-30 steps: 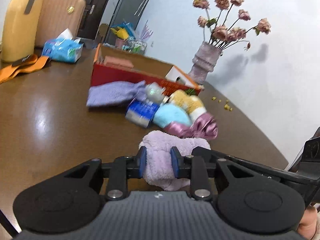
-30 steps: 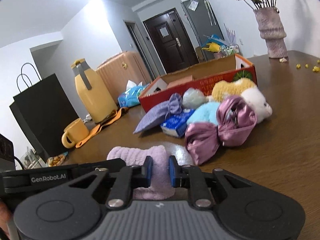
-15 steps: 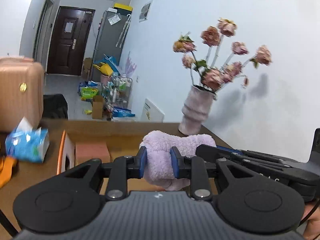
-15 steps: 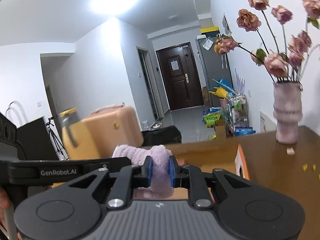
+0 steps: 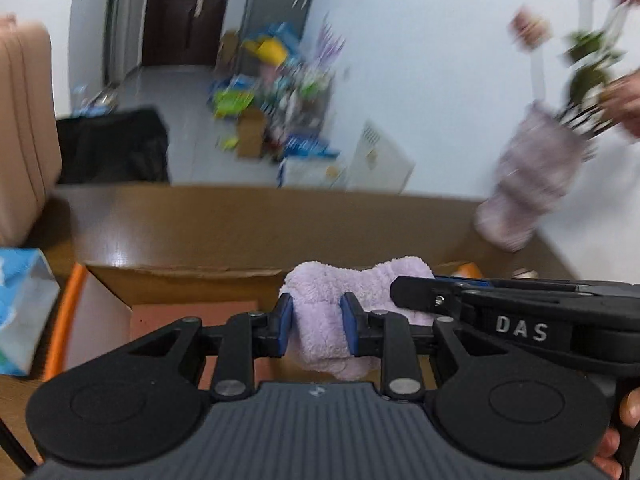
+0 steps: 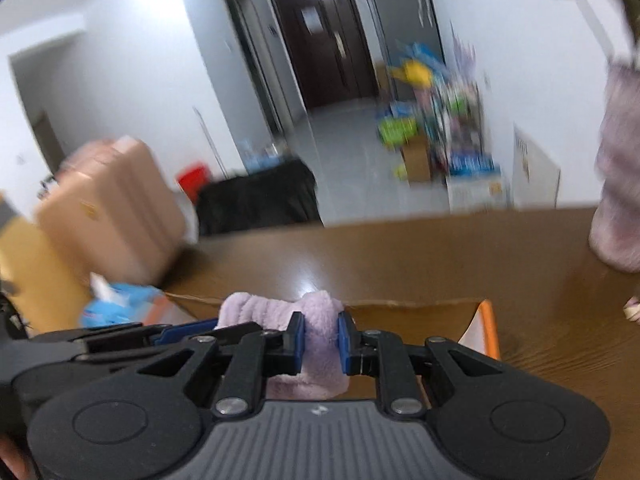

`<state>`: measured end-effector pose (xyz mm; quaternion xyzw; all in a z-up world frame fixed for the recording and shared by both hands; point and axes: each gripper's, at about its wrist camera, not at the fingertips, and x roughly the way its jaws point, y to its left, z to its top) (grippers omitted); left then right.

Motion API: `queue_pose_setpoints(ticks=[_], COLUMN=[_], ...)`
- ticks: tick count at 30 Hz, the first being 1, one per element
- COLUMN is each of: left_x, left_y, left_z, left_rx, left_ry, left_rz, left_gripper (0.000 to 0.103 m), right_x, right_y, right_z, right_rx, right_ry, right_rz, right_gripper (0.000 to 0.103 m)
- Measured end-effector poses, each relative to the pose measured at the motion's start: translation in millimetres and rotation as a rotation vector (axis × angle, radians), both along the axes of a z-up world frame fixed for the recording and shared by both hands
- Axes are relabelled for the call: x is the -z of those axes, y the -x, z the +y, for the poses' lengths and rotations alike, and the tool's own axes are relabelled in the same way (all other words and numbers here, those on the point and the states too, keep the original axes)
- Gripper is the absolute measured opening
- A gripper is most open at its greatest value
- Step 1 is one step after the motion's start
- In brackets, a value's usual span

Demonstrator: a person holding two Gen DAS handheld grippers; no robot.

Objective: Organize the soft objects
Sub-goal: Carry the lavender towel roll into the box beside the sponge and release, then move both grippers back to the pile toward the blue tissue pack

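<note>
A fluffy lilac towel (image 5: pixel 320 304) is held by both grippers at once. My left gripper (image 5: pixel 317 330) is shut on one end of it; my right gripper (image 6: pixel 319 340) is shut on the other end (image 6: pixel 316 320). The right gripper's finger (image 5: pixel 440 300) also shows in the left wrist view, reaching in from the right. The towel hangs above the open cardboard box (image 5: pixel 180 280) with orange flaps, which stands on the brown table (image 6: pixel 440 256). A pinkish item (image 5: pixel 192 316) lies inside the box. The other soft objects are out of view.
A lilac vase (image 5: pixel 528 184) with dried roses stands at the table's right, also seen in the right wrist view (image 6: pixel 620 184). A blue tissue pack (image 5: pixel 24 312) lies left of the box. A pink suitcase (image 6: pixel 108 208) stands behind the table.
Both grippers lifted the towel off the table, carried it forward past the pile of soft objects, and now hold it over the box. Both views are motion-blurred.
</note>
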<state>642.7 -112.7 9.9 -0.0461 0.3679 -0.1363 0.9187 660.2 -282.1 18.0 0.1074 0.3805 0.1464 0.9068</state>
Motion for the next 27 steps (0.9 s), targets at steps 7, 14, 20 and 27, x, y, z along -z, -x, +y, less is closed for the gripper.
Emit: queue_pose_setpoints(ticks=[7, 14, 20, 27], left_x=[32, -1, -73, -139], left_y=[-19, 6, 73, 172], left_z=[3, 13, 45, 77], left_rx=[0.014, -0.022, -0.117, -0.202], left_ry=[-0.075, -0.123, -0.165, -0.209], left_rz=[0.033, -0.029, -0.174, -0.366], left_gripper=[0.034, 0.046, 0.062, 0.081], right_x=[45, 20, -64, -134], right_y=[-30, -8, 74, 190], right_z=[10, 1, -14, -30], right_rx=[0.032, 0.057, 0.067, 0.079], right_ry=[0.034, 0.033, 0.117, 0.216], right_rz=[0.105, 0.085, -0.103, -0.345], right_gripper=[0.023, 0.033, 0.044, 0.075])
